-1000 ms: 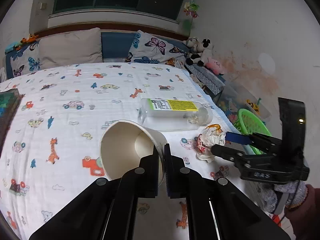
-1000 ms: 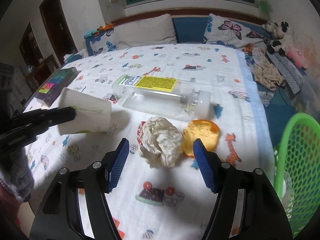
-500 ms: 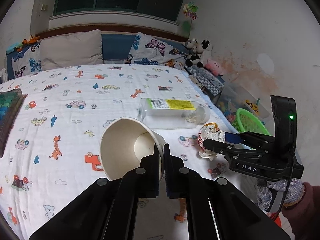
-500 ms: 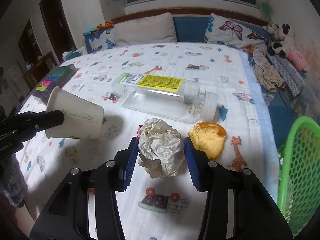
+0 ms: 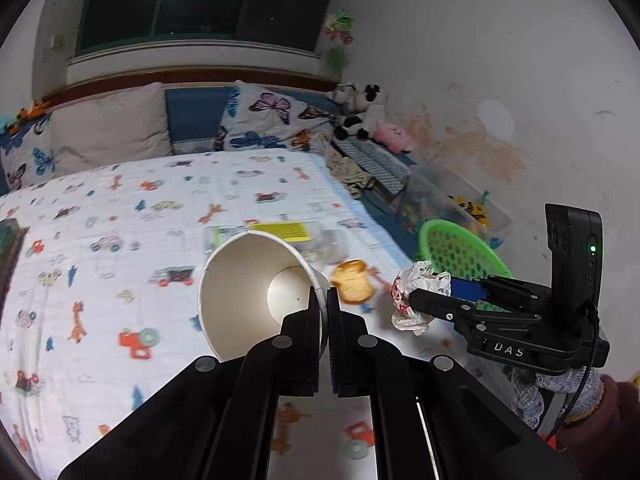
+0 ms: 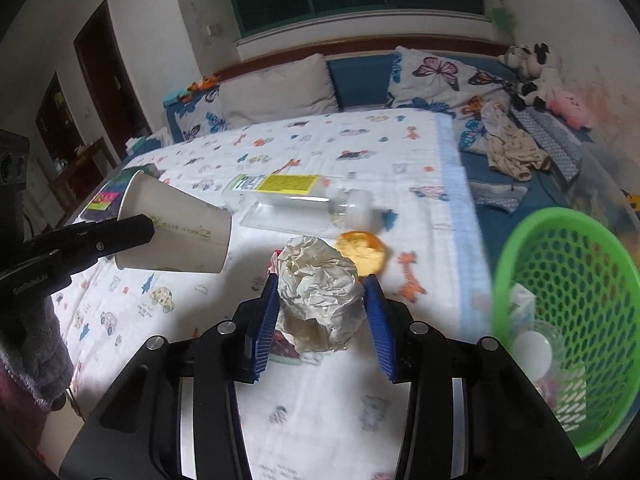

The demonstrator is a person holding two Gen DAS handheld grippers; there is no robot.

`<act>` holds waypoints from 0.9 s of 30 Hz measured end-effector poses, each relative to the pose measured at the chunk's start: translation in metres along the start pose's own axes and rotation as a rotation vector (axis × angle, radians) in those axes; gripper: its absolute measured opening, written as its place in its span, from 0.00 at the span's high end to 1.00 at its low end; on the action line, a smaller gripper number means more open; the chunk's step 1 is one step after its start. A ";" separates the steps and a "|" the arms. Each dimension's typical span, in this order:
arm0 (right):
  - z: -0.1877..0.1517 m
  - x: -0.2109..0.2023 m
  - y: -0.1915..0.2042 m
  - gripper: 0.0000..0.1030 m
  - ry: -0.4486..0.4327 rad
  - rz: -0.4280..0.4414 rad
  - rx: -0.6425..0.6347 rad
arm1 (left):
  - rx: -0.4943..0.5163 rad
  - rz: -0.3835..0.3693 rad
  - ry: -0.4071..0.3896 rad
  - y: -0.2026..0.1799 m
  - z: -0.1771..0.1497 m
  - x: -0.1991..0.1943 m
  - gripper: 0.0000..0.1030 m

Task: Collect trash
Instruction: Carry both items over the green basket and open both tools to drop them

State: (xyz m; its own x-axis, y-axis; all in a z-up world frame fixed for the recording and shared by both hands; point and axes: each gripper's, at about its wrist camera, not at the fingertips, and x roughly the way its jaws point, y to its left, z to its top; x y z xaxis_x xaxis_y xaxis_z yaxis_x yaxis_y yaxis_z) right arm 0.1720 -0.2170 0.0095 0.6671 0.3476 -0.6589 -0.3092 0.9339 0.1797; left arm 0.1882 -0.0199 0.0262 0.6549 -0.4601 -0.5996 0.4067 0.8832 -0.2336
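My left gripper is shut on the rim of a white paper cup and holds it above the bed, mouth toward the camera; the cup also shows in the right wrist view. My right gripper is shut on a crumpled paper ball, lifted off the sheet; the ball also shows in the left wrist view. A clear plastic bottle with a yellow label and an orange peel lie on the patterned bed sheet.
A green mesh basket with some trash inside stands off the bed's right edge, also in the left wrist view. Pillows and plush toys line the headboard. A dark book lies at the bed's left.
The right gripper closed on the paper ball and lifted it off the sheet toward the basket. The left gripper raised the cup and moved it right.
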 end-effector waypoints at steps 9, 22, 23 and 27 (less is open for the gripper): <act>-0.011 -0.035 -0.062 0.58 -0.025 -0.107 0.073 | 0.071 -0.066 0.013 -0.058 0.018 0.021 0.96; -0.034 -0.065 -0.169 0.55 -0.017 -0.310 0.192 | 0.150 -0.163 0.052 -0.137 0.043 0.072 0.96; -0.036 -0.066 -0.177 0.55 -0.013 -0.322 0.206 | 0.155 -0.167 0.056 -0.142 0.044 0.076 0.96; -0.042 -0.069 -0.201 0.40 -0.017 -0.360 0.245 | 0.181 -0.179 0.079 -0.162 0.046 0.093 0.96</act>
State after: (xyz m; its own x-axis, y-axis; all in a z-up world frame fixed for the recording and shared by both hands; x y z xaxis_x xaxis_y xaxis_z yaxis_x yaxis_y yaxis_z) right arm 0.1593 -0.4328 -0.0118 0.7146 -0.0043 -0.6995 0.1138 0.9874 0.1101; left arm 0.2130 -0.2100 0.0435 0.5135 -0.5931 -0.6201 0.6234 0.7544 -0.2053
